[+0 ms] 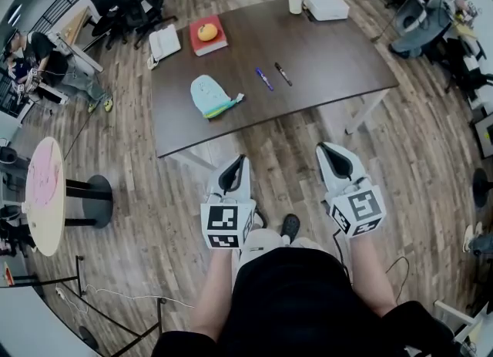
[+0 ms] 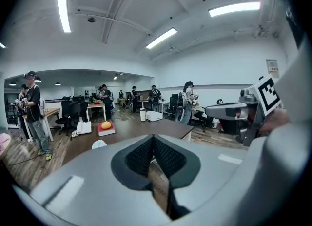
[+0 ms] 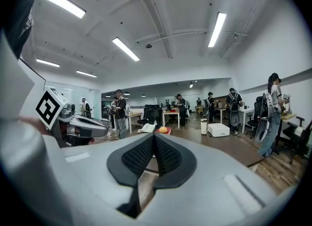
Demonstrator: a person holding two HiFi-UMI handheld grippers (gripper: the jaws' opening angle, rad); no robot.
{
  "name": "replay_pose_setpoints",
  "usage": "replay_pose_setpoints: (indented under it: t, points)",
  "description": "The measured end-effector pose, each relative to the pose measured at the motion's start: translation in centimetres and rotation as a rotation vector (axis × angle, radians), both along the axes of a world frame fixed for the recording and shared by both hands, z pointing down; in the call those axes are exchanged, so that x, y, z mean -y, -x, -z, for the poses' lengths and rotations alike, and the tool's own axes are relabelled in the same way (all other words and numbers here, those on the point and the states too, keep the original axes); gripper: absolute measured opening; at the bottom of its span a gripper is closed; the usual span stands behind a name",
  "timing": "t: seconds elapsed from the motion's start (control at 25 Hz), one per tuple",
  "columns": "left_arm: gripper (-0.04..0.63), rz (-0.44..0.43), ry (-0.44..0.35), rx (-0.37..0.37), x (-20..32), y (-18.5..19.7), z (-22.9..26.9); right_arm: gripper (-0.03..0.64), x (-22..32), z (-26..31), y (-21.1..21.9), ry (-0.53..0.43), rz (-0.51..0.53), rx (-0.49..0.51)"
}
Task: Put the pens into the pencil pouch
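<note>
Standing off from the tabletop (image 1: pixel 323 55), we hold the left tool (image 1: pixel 240 159) and right tool (image 1: pixel 323 148) clenched, empty; the purple pen (image 1: pixel 264 79) and black pen (image 1: pixel 283 74) lie near the pouch (image 1: pixel 211 95), and may roll if pinched off-centre.

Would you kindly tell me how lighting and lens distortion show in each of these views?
Head view: even light; fisheye bows the table edges, pens look sharp. Left gripper view: ceiling lights blow out white, corners go black. Right gripper view: same dark corners; the right gripper looks slightly soft up close.
</note>
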State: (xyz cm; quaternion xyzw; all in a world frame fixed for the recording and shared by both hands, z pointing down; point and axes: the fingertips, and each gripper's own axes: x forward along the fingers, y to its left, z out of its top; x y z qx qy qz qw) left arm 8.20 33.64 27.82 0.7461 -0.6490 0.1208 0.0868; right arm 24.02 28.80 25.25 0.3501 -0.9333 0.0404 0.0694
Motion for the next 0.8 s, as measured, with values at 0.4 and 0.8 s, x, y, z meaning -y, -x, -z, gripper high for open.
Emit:
replay_pose_setpoints:
  t: [0.4, 0.8]
  points:
    - [-0.002, 0.008, 0.019, 0.002, 0.2, 1.4, -1.2, 0.009, 0.2, -1.4, 1.5, 0.028, 0.025, -0.024]
    - [-0.002, 0.025, 0.017, -0.013, 1.9, 5.0, -1.0, 0.011, 2.1, -1.5, 4.8, 0.043, 0.025, -0.038]
